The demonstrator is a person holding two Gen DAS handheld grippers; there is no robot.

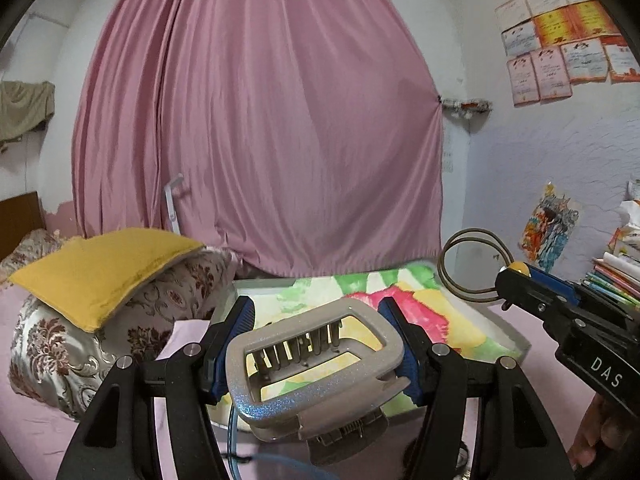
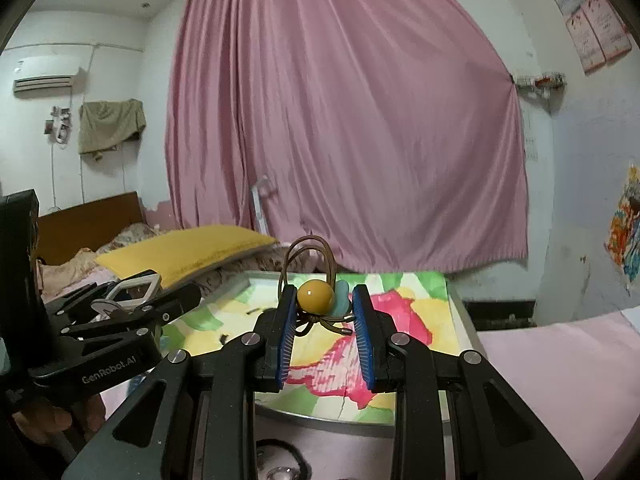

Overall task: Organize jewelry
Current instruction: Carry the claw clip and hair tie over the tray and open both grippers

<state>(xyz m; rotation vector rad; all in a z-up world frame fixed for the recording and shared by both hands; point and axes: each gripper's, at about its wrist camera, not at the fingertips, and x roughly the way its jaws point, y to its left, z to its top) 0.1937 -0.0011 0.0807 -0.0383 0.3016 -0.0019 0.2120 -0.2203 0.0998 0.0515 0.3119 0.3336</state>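
Tray (image 2: pixel 454 300) w/ the bright painted bottom lies ahead of and below both claws. Left gripper (image 1: pixel 320 344) clamped on grey hair clip (image 1: pixel 316 364), long axis crosswise. Right gripper (image 2: pixel 324 300) clamped on hair tie (image 2: pixel 316 294), loop up. Both held raised, roughly level; right looks nearer the tray.

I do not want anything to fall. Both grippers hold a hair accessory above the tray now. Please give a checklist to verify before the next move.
1. Left gripper shut on the grey hair claw: ok.
2. Right gripper shut on the hair tie at its yellow bead: ok.
3. Tie's elastic loop hanging free of the fingers: ok.
4. Grippers apart from each other: ok.
5. Colourful tray below both: ok.
6. Destination spot for each item: cannot tell.
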